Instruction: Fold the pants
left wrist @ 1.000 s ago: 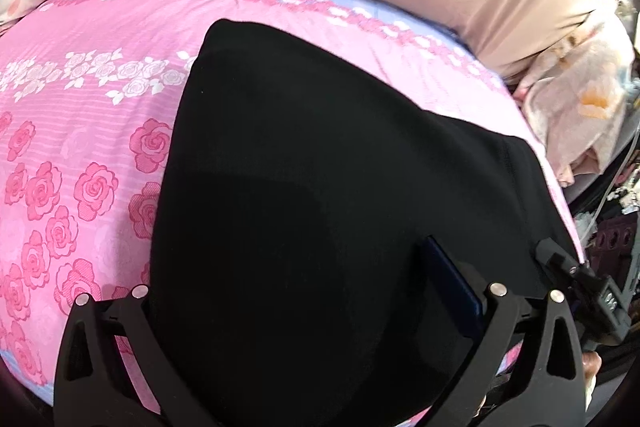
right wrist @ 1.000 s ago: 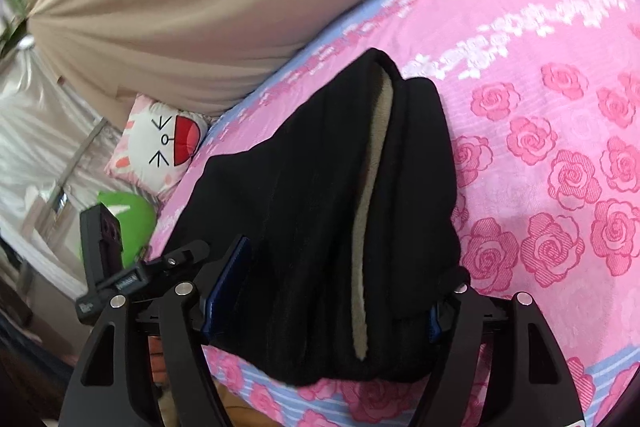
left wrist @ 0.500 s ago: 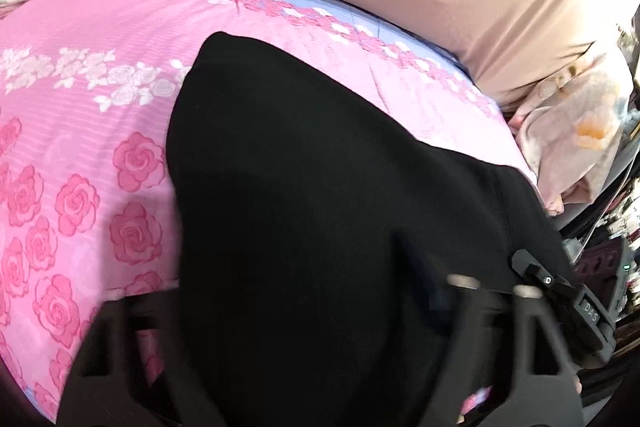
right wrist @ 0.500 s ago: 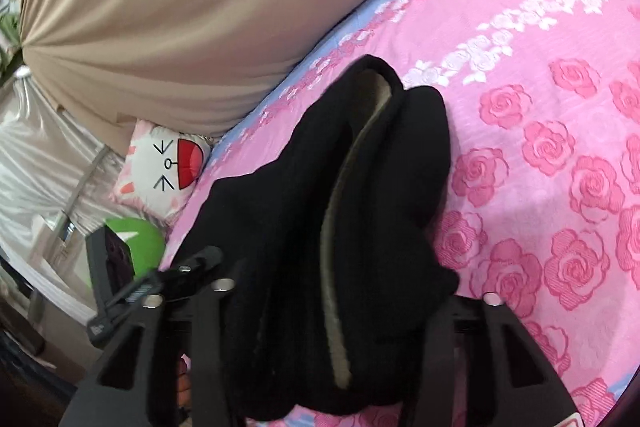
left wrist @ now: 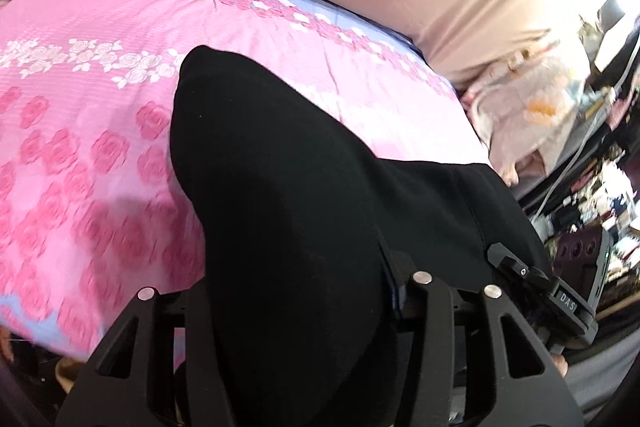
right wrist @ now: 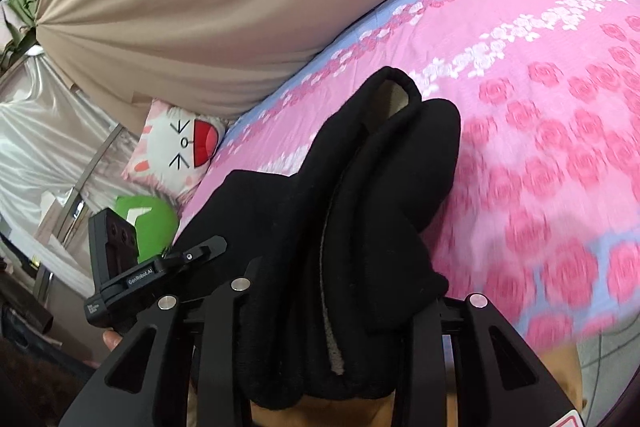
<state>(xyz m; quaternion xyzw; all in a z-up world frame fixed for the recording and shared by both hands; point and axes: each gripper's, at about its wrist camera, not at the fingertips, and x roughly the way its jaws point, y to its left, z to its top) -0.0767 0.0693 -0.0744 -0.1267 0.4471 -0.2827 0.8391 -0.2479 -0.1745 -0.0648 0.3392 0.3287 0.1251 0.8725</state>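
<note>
- Position. The black pants (left wrist: 280,211) lie on the bed's pink rose-print bedspread (left wrist: 80,115), near end bunched and raised between both tools, far end resting on the cover; a beige curtain (right wrist: 200,7) hangs behind the bed.
- Left hand-held gripper (left wrist: 296,307). Jaws are closing with a thick fold of black cloth filling the gap between them; the cloth drapes over the fingers, so the contact itself is masked.
- Right hand-held gripper (right wrist: 324,311). Jaws are closing around a bundled edge of the pants (right wrist: 360,207); a pale fleecy lining (right wrist: 332,327) shows in the seam between the layers.
- Handling, judged. The fabric looks soft, limp and thick, probably lined and so moderately heavy for cloth; it should sag between two holds and not keep a crease by itself. It seems neither fragile nor slippery.
- Where to hold, judged. The two corners of the near edge, all layers pinched together, so no inner layer slides free when lifted.
- Hidden or unclear. Fingertips of both tools are buried in cloth; waistband and leg hems cannot be told apart; the near bedspread is motion-blurred; a cartoon-face pillow (right wrist: 180,147) is partly cut off in the left view.
</note>
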